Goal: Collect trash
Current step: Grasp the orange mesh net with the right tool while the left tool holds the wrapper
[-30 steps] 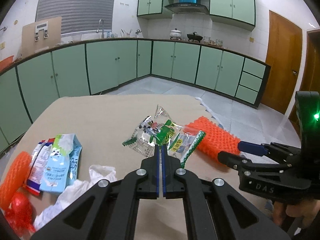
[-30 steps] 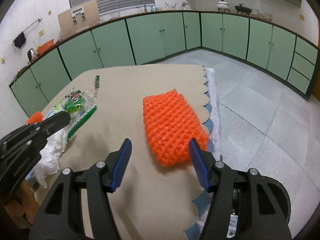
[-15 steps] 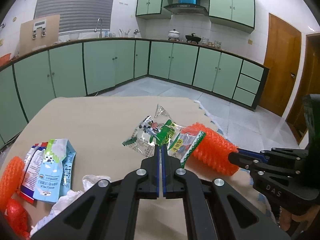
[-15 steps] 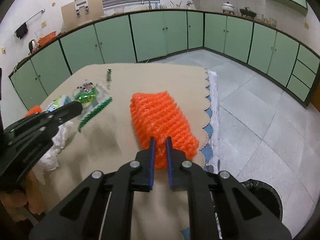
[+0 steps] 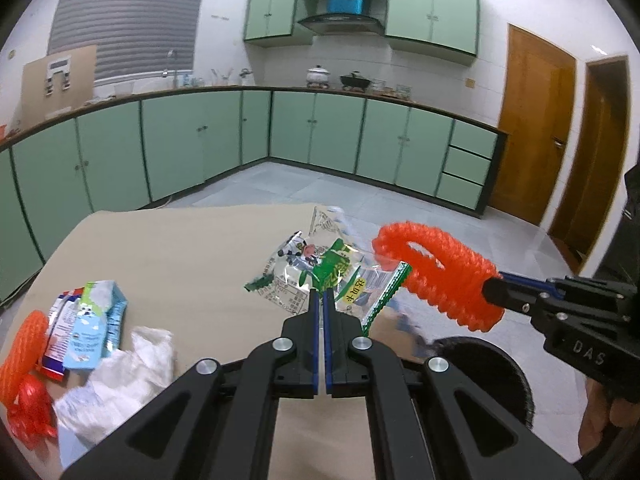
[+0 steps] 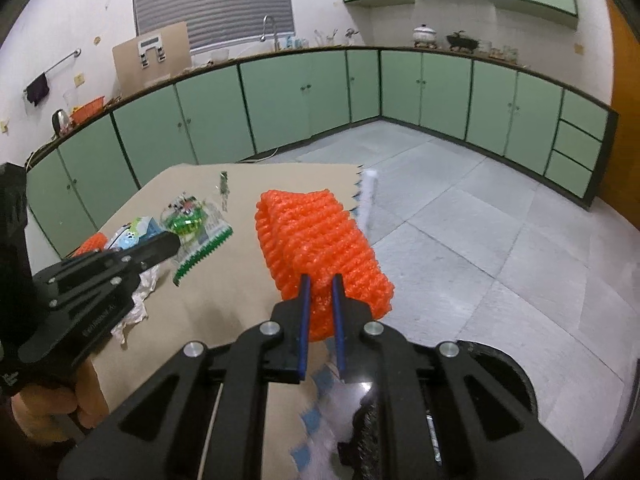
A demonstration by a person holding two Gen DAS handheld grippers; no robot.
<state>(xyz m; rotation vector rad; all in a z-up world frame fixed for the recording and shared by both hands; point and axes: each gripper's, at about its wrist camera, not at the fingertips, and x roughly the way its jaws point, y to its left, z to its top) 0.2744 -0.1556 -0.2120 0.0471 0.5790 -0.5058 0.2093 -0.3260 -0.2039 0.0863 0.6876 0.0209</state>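
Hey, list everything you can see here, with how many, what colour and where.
foam fruit net: two, orange; one held up in the right gripper, one at the table's left edge
snack wrappers: a bunch, clear and green; in the left gripper
milk carton: one, blue and white; table left
tissue: one, white, crumpled; beside the carton
red scrap: one; table's left corner
table: one, beige
trash bin: one, black; floor, right of table
cabinets: green; along the walls
left gripper: black, blue fingers, shut
right gripper: black, shut on the net
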